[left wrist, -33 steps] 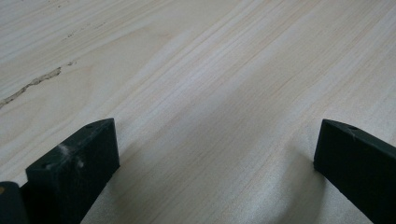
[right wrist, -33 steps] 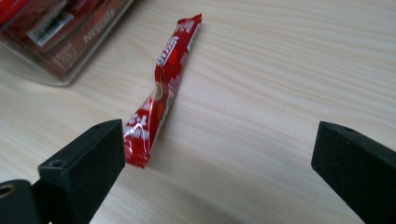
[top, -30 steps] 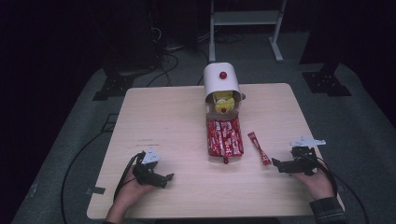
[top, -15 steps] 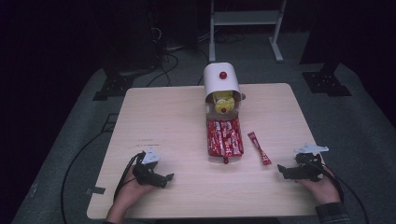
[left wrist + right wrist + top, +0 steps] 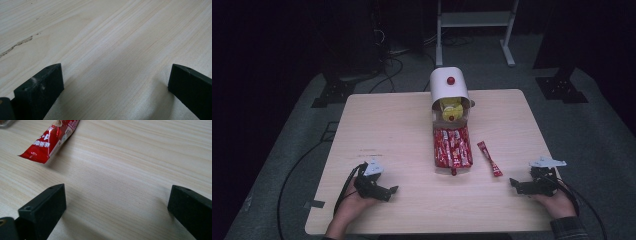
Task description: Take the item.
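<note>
One loose red sachet (image 5: 489, 158) lies on the wooden table (image 5: 387, 125), and I place everything else by it. It lies flat and slanted, its far end nearer the tray, its near end pointing toward my right side. My right tongs (image 5: 518, 185) rest on the table nearer to me than the sachet and off to its right, a little apart from it, jaws spread wide with nothing between them. In the right gripper view the sachet's near end (image 5: 50, 142) lies ahead and to the left of those jaws, with bare wood between; nothing blocks the way.

Just left of the sachet, without touching it, sits a shallow tray (image 5: 452, 147) packed with a row of red sachets lying side by side lengthwise. One more red piece pokes past the tray's near edge. Beyond the tray, farther from me than the loose sachet, stands a white rounded container (image 5: 449, 86) with a red knob on top; its open front faces the tray and holds something yellow with a small red spot, which I cannot make out further.

My left tongs (image 5: 390, 191) rest well to the left of the sachet, past the tray, also spread wide and empty over plain wood.
</note>
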`<act>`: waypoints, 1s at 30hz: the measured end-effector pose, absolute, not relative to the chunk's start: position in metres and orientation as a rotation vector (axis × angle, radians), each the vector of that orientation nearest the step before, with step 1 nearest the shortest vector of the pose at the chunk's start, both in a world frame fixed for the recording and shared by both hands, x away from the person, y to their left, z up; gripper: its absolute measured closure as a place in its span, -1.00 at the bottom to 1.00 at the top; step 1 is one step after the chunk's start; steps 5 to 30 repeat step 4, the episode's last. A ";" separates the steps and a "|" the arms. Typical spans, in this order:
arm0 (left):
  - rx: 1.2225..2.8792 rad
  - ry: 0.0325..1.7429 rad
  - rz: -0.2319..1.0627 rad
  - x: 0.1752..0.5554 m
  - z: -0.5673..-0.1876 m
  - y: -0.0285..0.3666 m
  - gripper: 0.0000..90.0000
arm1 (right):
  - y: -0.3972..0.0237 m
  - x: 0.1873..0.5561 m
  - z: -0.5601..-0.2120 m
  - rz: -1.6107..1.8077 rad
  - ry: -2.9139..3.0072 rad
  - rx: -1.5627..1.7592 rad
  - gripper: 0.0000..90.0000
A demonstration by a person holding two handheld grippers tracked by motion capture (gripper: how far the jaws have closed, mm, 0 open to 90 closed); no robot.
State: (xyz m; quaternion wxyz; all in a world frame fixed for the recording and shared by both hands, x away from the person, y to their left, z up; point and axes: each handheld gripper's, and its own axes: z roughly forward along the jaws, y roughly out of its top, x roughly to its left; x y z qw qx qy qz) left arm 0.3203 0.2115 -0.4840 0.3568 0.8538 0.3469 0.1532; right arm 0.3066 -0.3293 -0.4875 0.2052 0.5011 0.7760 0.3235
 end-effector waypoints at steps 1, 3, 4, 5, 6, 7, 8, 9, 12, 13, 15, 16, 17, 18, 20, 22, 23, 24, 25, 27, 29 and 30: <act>2.204 0.896 0.396 0.320 -0.484 0.211 -1.00 | -0.329 0.306 -0.488 0.907 2.158 1.394 -0.98; 2.204 0.896 0.396 0.320 -0.484 0.211 -1.00 | -0.329 0.306 -0.488 0.913 2.153 1.393 -0.98; 2.204 0.896 0.396 0.320 -0.484 0.211 -1.00 | -0.329 0.306 -0.488 0.913 2.153 1.394 -0.98; 2.204 0.896 0.396 0.320 -0.484 0.211 -1.00 | -0.329 0.306 -0.488 0.913 2.153 1.394 -0.98; 2.204 0.896 0.396 0.320 -0.484 0.211 -1.00 | -0.329 0.306 -0.488 0.913 2.153 1.394 -0.98; 2.204 0.896 0.396 0.320 -0.484 0.211 -1.00 | -0.329 0.306 -0.488 0.913 2.153 1.394 -0.98; 2.204 0.896 0.396 0.320 -0.484 0.211 -1.00 | -0.329 0.306 -0.488 0.913 2.153 1.394 -0.98; 2.204 0.896 0.396 0.320 -0.484 0.211 -1.00 | -0.329 0.306 -0.488 0.913 2.153 1.394 -0.98; 2.204 0.896 0.396 0.320 -0.484 0.211 -1.00 | -0.329 0.306 -0.488 0.913 2.153 1.394 -0.98; 2.204 0.896 0.396 0.320 -0.484 0.211 -1.00 | -0.329 0.306 -0.488 0.913 2.153 1.394 -0.98; 2.204 0.896 0.396 0.320 -0.484 0.211 -1.00 | -0.329 0.306 -0.488 0.913 2.153 1.394 -0.98; 2.204 0.896 0.396 0.320 -0.484 0.211 -1.00 | -0.329 0.306 -0.488 0.913 2.153 1.394 -0.98; 2.204 0.896 0.396 0.320 -0.484 0.211 -1.00 | -0.329 0.306 -0.488 0.913 2.153 1.394 -0.98; 2.204 0.896 0.396 0.320 -0.484 0.211 -1.00 | -0.329 0.306 -0.488 0.913 2.153 1.394 -0.98; 2.204 0.896 0.396 0.320 -0.484 0.211 -1.00 | -0.329 0.306 -0.488 0.913 2.153 1.394 -0.98; 2.204 0.896 0.396 0.320 -0.484 0.211 -1.00 | -0.329 0.306 -0.488 0.913 2.153 1.394 -0.98; 2.204 0.896 0.396 0.320 -0.484 0.211 -1.00 | -0.329 0.306 -0.488 0.913 2.153 1.394 -0.98; 2.204 0.896 0.396 0.320 -0.484 0.211 -1.00 | -0.329 0.306 -0.488 0.913 2.153 1.394 -0.98; 2.204 0.896 0.396 0.320 -0.484 0.211 -1.00 | -0.329 0.306 -0.488 0.913 2.153 1.394 -0.98; 2.204 0.896 0.396 0.320 -0.484 0.211 -1.00 | -0.329 0.306 -0.488 0.913 2.153 1.394 -0.98; 2.204 0.896 0.396 0.320 -0.484 0.211 -1.00 | -0.329 0.306 -0.488 0.913 2.153 1.394 -0.98; 2.204 0.896 0.396 0.320 -0.484 0.211 -1.00 | -0.329 0.306 -0.488 0.913 2.153 1.394 -0.98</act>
